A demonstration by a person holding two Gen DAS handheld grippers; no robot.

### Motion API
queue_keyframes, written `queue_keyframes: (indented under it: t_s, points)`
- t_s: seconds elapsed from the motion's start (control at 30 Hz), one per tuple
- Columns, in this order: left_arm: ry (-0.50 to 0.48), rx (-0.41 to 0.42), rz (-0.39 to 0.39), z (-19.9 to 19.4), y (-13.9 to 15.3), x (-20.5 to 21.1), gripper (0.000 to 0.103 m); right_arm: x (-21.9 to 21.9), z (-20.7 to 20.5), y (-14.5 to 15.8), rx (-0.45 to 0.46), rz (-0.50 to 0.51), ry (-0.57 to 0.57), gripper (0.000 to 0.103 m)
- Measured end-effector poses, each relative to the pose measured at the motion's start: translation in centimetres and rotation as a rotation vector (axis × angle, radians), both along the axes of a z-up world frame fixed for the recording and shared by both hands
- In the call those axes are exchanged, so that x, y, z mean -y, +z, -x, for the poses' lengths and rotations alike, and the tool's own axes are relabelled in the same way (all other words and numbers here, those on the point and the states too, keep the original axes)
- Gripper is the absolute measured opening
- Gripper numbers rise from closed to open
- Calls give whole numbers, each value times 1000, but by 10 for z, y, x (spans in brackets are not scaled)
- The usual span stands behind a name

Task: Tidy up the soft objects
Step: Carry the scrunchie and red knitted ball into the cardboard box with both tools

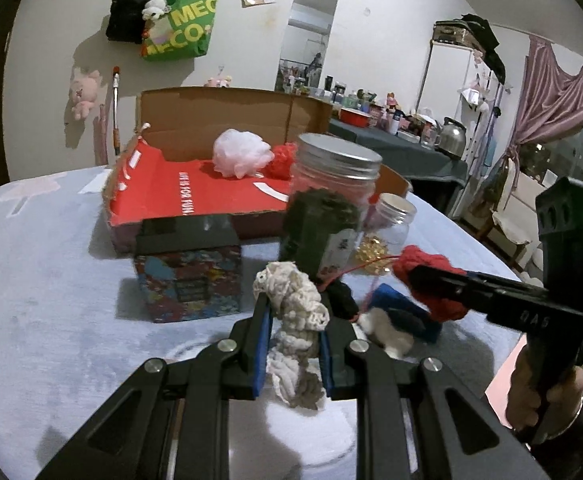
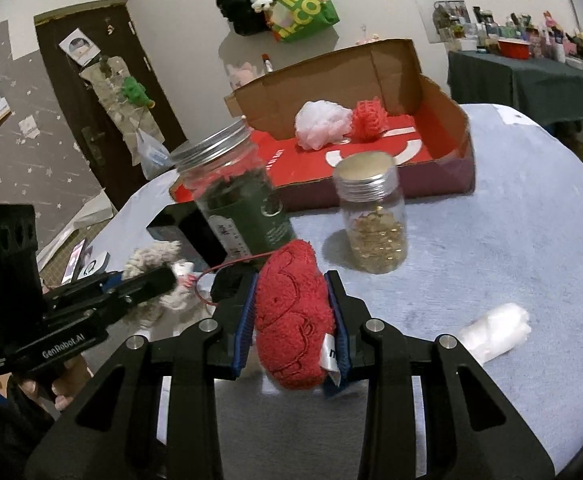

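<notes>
My left gripper (image 1: 293, 312) is shut on a cream knitted cloth (image 1: 295, 308) and holds it above the table. My right gripper (image 2: 293, 284) is shut on a red fluffy cloth (image 2: 293, 312), which also shows in the left wrist view (image 1: 427, 284). An open cardboard box with a red floor (image 1: 219, 196) stands behind; it holds a white mesh puff (image 1: 241, 154) and a red knitted piece (image 1: 281, 160). The box (image 2: 443, 128), the puff (image 2: 319, 122) and the red piece (image 2: 367, 120) show in the right wrist view too. A blue cloth (image 1: 407, 312) and a white bit (image 1: 383, 330) lie on the table.
A tall jar with dark contents (image 1: 327, 208) and a small jar of gold beads (image 2: 375, 224) stand in front of the box. A patterned box with a black lid (image 1: 189, 272) sits to the left. A rolled clear plastic bag (image 2: 495, 330) lies at the right. The table has a pale blue cover (image 1: 43, 300).
</notes>
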State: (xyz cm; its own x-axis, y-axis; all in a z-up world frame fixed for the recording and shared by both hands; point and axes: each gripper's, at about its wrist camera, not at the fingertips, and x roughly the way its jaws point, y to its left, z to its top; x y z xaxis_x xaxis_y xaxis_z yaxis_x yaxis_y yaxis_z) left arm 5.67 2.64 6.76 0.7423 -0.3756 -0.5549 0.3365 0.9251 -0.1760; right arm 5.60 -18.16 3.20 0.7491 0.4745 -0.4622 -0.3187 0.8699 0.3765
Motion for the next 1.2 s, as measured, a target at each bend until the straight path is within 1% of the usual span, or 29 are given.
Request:
queue_keyframes:
  t_s: [0.13,0.27,0.47,0.67,0.83,1.0,1.1,1.2]
  points:
    - [28,-7,-6,-1,2,-15,22,16,-3,-1,-31,-43,-8,32]
    - [63,-23,-2,-3,4,-34,22,31,-6,-3,-60,-62,-22,32]
    - [118,-48,-41,-9,1,-60,22,49,-9,-3,-81,-79,-46,32]
    - [136,-94,-71,-22,-6,-79,22,67,-19,0,-102,-80,-58,32]
    - [89,-101,-86,-38,-5,-90,22,77,-35,2,-139,-43,-31,32]
    - [8,-98,-106,-58,0,-94,22,83,-57,3,-178,15,2,32]
    - [-27,-116,-114,-72,5,-96,22,83,-69,7,-199,41,28,32]
    - [-55,-106,-143,-83,16,-95,22,80,-78,16,-191,88,35,32]
